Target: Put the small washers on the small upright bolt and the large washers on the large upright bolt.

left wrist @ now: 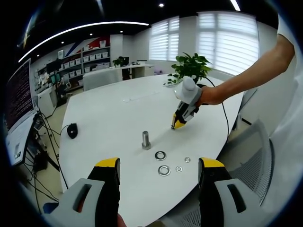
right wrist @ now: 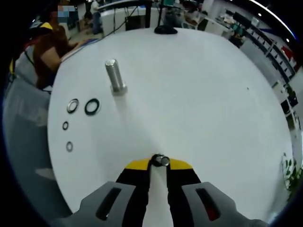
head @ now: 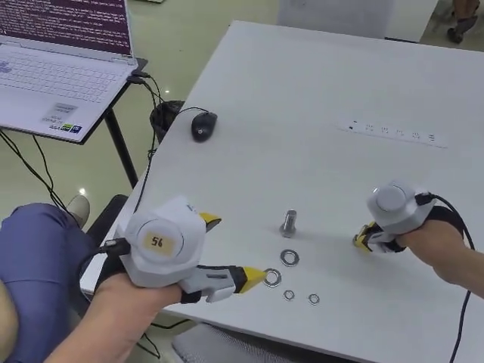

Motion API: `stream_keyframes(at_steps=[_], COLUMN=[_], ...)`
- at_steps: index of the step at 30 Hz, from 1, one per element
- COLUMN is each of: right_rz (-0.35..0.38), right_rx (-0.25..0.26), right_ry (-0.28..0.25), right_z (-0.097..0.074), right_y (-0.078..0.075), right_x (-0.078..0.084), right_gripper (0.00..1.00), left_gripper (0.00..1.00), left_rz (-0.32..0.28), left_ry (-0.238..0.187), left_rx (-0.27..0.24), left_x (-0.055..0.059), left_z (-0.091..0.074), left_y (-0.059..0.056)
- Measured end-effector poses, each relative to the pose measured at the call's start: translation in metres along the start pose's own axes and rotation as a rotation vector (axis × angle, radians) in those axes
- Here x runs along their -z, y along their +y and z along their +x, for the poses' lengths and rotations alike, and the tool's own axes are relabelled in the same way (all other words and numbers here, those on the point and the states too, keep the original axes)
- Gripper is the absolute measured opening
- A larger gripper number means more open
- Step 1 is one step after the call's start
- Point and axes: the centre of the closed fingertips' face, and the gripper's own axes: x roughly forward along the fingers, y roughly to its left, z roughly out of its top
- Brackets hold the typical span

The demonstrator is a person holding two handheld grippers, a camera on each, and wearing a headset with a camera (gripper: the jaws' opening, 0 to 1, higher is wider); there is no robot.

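The large bolt [head: 289, 222] stands upright on the white table [head: 325, 91]. Just in front of it lie two large washers [head: 289, 257] [head: 272, 277] and two small washers [head: 289, 295] [head: 314, 299]. My left gripper [head: 234, 249] is open at the table's near edge, left of the washers, with nothing between its jaws. To the right of the bolt, my right gripper [head: 361, 240] points down at the table. In the right gripper view it [right wrist: 160, 163] is shut on a small metal bolt [right wrist: 161, 160], with the large bolt [right wrist: 113, 75] and the washers [right wrist: 92, 106] ahead on its left.
A black mouse [head: 203, 125] lies at the table's left edge and a white power strip [head: 393, 132] at the far right. A laptop [head: 60, 68] sits on a stand to the left. The near table edge runs just below the small washers.
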Motion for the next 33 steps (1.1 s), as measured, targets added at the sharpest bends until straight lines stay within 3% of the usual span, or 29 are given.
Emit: stream_keyframes(at_steps=[8, 21, 26, 33], right_rz=[0.013, 0.096, 0.135, 0.128], right_rx=[-0.006, 0.023, 0.007, -0.053], right_ry=[-0.010, -0.068, -0.098, -0.134], right_z=[-0.001, -0.028, -0.034, -0.031], right_y=[0.002, 0.000, 0.014, 0.044], right_x=[0.000, 0.017, 0.030, 0.033], right_gripper=[0.15, 0.20, 0.21, 0.24], left_gripper=[0.66, 0.66, 0.66, 0.66], left_rz=[0.001, 0.009, 0.013, 0.021], left_ry=[0.002, -0.010, -0.014, -0.014], left_rx=[-0.005, -0.004, 0.001, 0.007], left_x=[0.000, -0.003, -0.004, -0.005], left_z=[0.000, 0.000, 0.000, 0.000], left_y=[0.001, -0.001, -0.003, -0.005])
